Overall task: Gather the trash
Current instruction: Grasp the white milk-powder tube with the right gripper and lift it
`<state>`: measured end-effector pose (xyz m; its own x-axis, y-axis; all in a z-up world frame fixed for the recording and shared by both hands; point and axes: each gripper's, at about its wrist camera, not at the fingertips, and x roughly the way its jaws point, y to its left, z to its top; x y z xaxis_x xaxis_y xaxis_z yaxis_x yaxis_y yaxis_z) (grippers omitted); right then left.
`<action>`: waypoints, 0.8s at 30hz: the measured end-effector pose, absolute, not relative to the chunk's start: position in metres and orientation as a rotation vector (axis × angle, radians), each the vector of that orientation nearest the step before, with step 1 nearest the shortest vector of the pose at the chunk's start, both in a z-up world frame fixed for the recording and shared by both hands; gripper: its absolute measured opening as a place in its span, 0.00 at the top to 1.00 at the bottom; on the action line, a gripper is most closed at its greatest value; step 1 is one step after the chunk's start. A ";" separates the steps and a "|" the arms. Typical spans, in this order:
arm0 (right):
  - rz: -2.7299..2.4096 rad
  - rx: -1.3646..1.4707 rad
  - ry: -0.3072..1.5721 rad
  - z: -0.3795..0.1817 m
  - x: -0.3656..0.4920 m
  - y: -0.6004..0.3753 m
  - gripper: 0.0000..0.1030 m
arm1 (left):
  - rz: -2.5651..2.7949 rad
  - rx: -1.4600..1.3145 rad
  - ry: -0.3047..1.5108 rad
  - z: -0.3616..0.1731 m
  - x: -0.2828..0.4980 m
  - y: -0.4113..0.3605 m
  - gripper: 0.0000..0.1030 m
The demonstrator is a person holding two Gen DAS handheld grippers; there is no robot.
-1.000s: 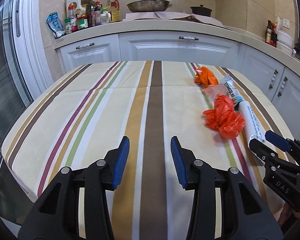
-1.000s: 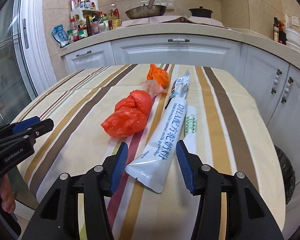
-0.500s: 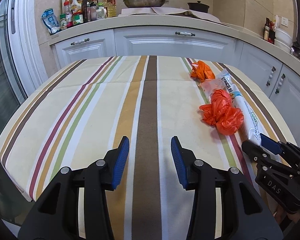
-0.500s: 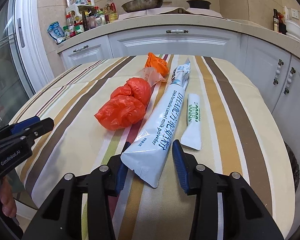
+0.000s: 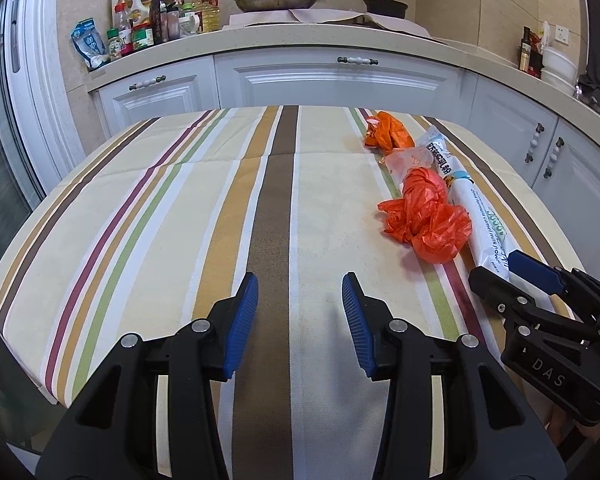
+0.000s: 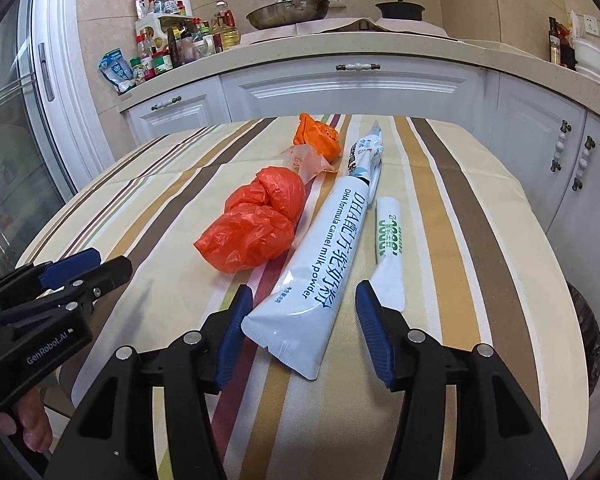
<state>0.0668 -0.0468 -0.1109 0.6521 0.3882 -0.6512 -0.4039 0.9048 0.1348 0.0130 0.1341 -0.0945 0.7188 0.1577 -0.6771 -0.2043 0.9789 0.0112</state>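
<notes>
Trash is lying on the striped worktop (image 6: pixel 440 208): the milk powder packet (image 6: pixel 320 276) is sitting between the right tool's (image 6: pixel 300 322) jaws, which have just been opening. Regripping it seems next. The left tool (image 5: pixel 300 320) is hovering apart, empty.

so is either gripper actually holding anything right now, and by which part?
Nothing is held. The left gripper is open over bare tablecloth. The right gripper straddles the near sealed end of the milk powder sachet, its jaws just reopened with a gap on the right side.
</notes>
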 end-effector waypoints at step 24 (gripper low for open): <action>0.427 -0.048 0.665 -0.091 0.059 -0.056 0.69 | 0.167 -0.076 0.727 -0.091 0.015 0.127 0.59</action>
<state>0.0587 -0.0563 -0.0911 0.7035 0.3686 -0.6076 -0.3991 0.9123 0.0913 0.0154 0.1271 -0.0906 0.7347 0.1255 -0.6667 -0.1785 0.9839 -0.0115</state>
